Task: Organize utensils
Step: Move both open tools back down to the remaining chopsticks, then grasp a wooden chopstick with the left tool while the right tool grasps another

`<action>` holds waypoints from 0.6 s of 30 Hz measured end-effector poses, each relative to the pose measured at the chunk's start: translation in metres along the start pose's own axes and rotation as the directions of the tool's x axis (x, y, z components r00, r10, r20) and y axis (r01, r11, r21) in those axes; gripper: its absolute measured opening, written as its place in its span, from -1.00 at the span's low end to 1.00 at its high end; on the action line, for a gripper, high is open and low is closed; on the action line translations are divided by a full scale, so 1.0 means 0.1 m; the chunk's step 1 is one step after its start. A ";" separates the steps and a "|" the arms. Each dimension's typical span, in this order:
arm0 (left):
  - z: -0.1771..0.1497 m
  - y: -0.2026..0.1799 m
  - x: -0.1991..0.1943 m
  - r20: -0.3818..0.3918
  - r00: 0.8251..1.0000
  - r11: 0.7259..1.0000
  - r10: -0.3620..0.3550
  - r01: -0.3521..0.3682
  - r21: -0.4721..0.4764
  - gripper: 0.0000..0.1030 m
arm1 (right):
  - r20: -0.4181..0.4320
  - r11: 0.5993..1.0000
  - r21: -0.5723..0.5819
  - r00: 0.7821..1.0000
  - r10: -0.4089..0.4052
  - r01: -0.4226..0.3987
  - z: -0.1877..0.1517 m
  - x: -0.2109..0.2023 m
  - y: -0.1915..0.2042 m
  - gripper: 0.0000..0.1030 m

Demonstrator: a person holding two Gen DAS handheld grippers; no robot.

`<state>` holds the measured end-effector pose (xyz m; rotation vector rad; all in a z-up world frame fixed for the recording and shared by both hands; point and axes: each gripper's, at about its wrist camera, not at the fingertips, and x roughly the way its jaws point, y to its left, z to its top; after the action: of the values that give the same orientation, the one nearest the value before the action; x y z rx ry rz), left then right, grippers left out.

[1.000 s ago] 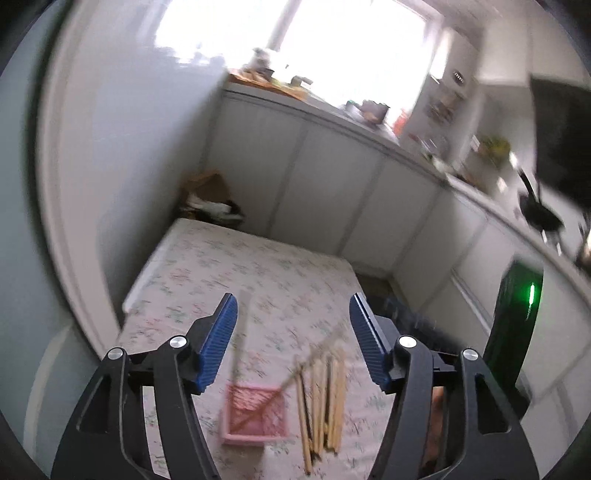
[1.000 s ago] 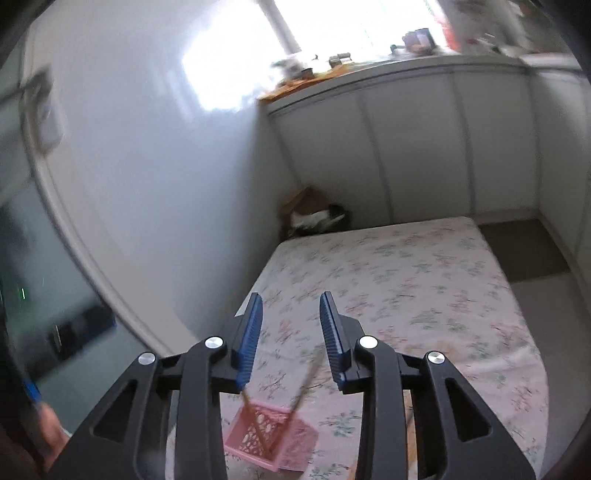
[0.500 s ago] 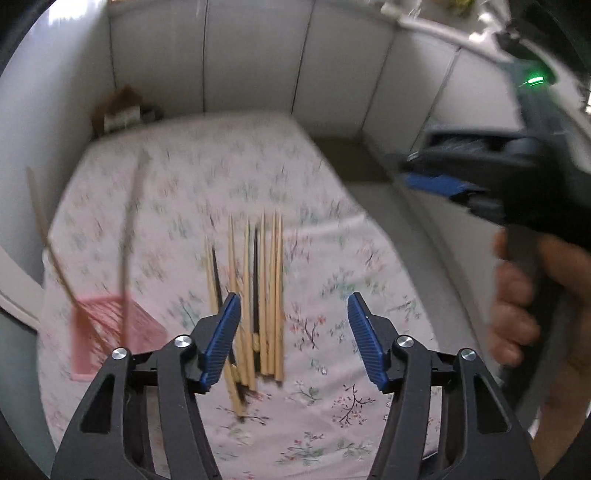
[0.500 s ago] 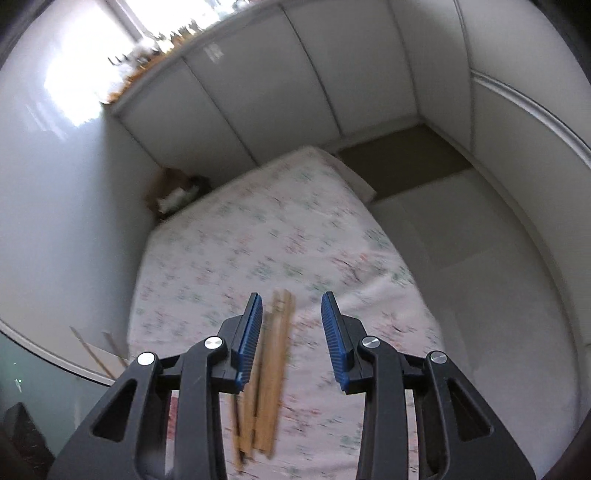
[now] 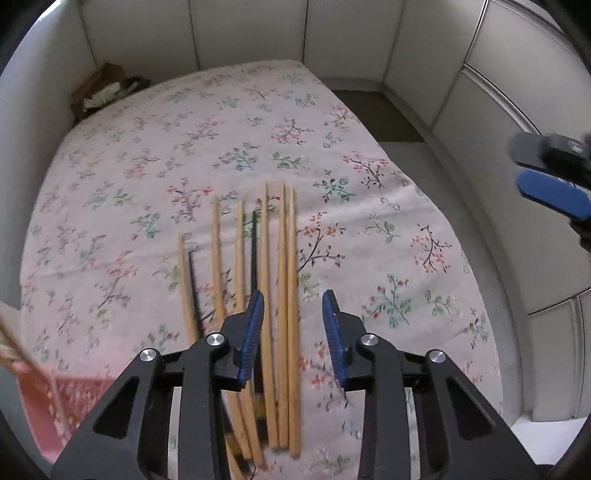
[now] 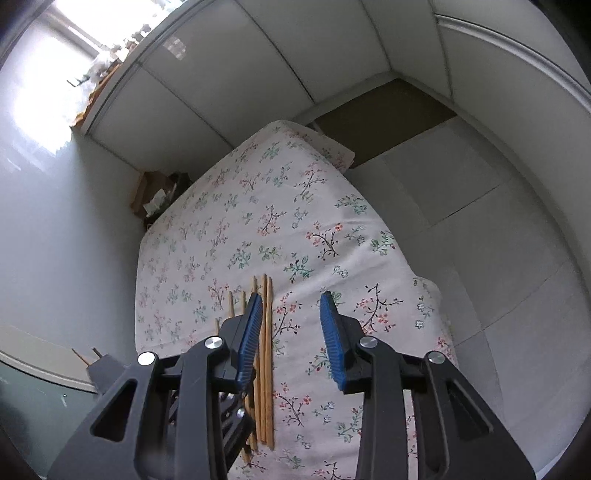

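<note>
Several wooden chopsticks (image 5: 284, 295) and two dark ones (image 5: 254, 251) lie side by side on the floral tablecloth (image 5: 229, 147). My left gripper (image 5: 291, 334) is open and empty, hovering over the right-hand chopsticks. A pink basket (image 5: 55, 406) with two chopsticks (image 5: 14, 350) standing in it sits at the lower left. My right gripper (image 6: 291, 338) is open and empty above the cloth, just right of the chopsticks (image 6: 266, 354). Its blue fingers (image 5: 554, 195) also show at the right edge of the left wrist view.
White cabinet doors (image 5: 251, 33) wall the far side and right. A brown paper bag (image 5: 107, 85) lies in the far left corner by the table. The table's right edge (image 6: 436, 295) drops to a pale tiled floor (image 6: 498, 240).
Both grippers tipped down from the room view toward the table and moved closer to the chopsticks. The left jaws have narrowed; the right jaws have widened.
</note>
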<state>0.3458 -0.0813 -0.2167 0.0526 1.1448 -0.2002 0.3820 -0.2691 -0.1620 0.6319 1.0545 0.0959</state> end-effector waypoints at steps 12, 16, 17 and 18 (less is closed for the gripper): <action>0.21 0.00 0.51 -0.115 0.993 1.000 -0.010 0.009 -0.008 -0.79 | 0.002 0.996 0.080 0.999 0.035 -0.035 0.08 -0.03 -0.20 -0.38; 0.22 -0.06 0.59 -0.136 0.990 0.999 0.022 -0.018 0.033 -0.84 | -0.004 0.996 0.075 0.999 0.043 -0.043 0.07 -0.02 -0.19 -0.38; 0.23 -0.07 0.59 -0.137 0.990 0.999 0.030 -0.025 0.040 -0.84 | -0.008 0.996 0.074 0.999 0.044 -0.043 0.07 0.00 -0.18 -0.38; 0.24 -0.09 0.60 -0.140 0.990 0.999 0.037 -0.031 0.045 -0.84 | -0.010 0.996 0.073 0.999 0.045 -0.044 0.07 0.00 -0.18 -0.38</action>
<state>0.3892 -0.1012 -0.2608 0.1251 1.2792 -0.1929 0.3839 -0.2870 -0.1689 0.7219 1.0588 0.0998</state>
